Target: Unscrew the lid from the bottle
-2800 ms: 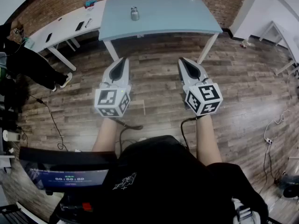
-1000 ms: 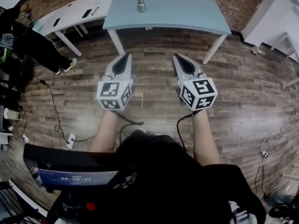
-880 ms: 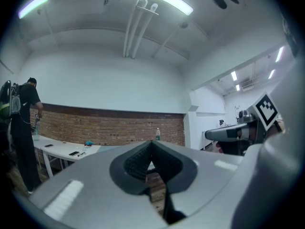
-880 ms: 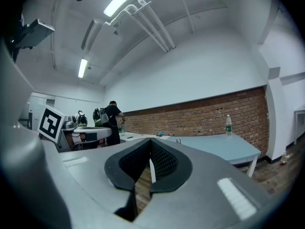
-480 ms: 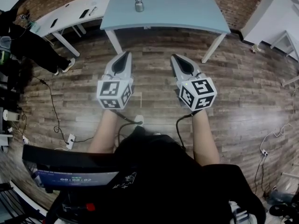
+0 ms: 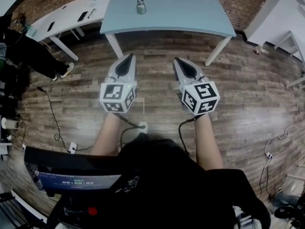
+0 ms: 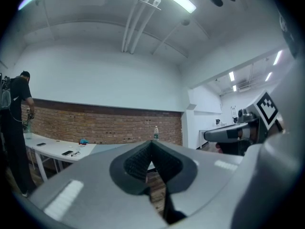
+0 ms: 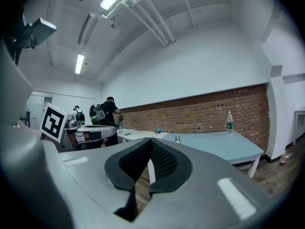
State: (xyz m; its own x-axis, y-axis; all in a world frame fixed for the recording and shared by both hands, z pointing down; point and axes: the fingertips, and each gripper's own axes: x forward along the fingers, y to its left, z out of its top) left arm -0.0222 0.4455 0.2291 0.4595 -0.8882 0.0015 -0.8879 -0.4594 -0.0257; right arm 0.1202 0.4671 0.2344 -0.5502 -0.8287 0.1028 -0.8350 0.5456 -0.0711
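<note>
Head view: the left gripper point(image 6: 127, 57) and right gripper point(image 6: 177, 61) hang side by side above a plank floor point(image 6: 248, 94), well apart from the small metal bottle point(image 6: 141, 6) upright on a pale blue table point(image 6: 190, 18). Left gripper view: jaws pressed together, holding nothing. Right gripper view: jaws likewise closed and empty, the bottle beyond them.

Blue table point(image 6: 183, 8), white table point(image 6: 66, 21), wood floor point(image 6: 252, 82)
</note>
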